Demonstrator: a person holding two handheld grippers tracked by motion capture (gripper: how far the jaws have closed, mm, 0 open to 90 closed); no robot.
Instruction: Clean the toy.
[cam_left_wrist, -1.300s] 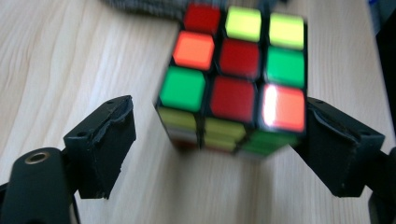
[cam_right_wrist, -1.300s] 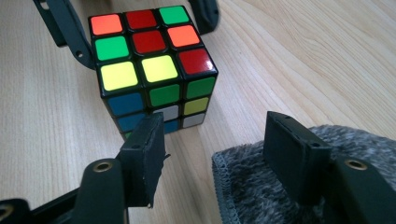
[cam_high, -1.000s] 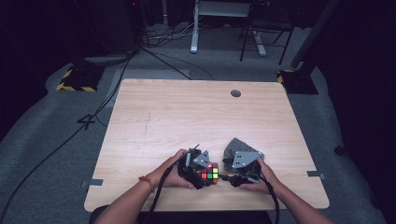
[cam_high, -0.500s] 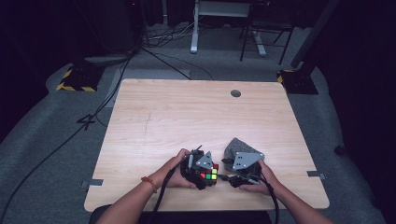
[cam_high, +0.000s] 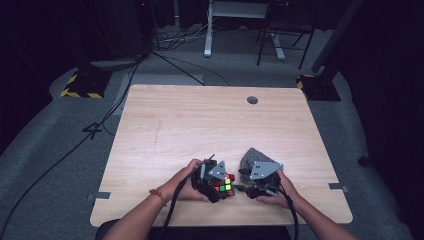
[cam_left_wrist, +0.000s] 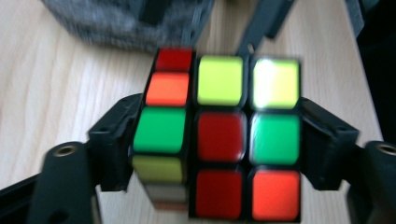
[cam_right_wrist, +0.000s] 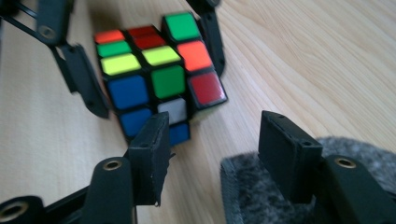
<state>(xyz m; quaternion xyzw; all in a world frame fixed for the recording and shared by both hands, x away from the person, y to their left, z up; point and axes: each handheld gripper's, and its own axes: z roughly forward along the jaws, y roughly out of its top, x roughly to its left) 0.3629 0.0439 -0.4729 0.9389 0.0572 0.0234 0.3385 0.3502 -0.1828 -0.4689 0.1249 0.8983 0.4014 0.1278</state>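
A scrambled Rubik's cube (cam_high: 225, 184) sits near the table's front edge between the jaws of my left gripper (cam_high: 219, 187). In the left gripper view the cube (cam_left_wrist: 224, 140) has its left layer twisted out of line. These jaws have just been opening. In the right gripper view a thin strip of wood shows between one left jaw and the cube (cam_right_wrist: 159, 79). My right gripper (cam_right_wrist: 215, 154) stands open just right of the cube, one jaw by the cube's lower corner and the other over a grey felt pouch (cam_right_wrist: 261, 196). Its jaws have just been closing a little, with only table between them.
The grey pouch (cam_high: 250, 157) lies just behind the right gripper (cam_high: 247, 188). The wooden table (cam_high: 200, 125) has a round cable hole (cam_high: 252, 100) at the back. Cables trail from both grippers toward the person. Dark floor, stands and chair legs lie beyond the table.
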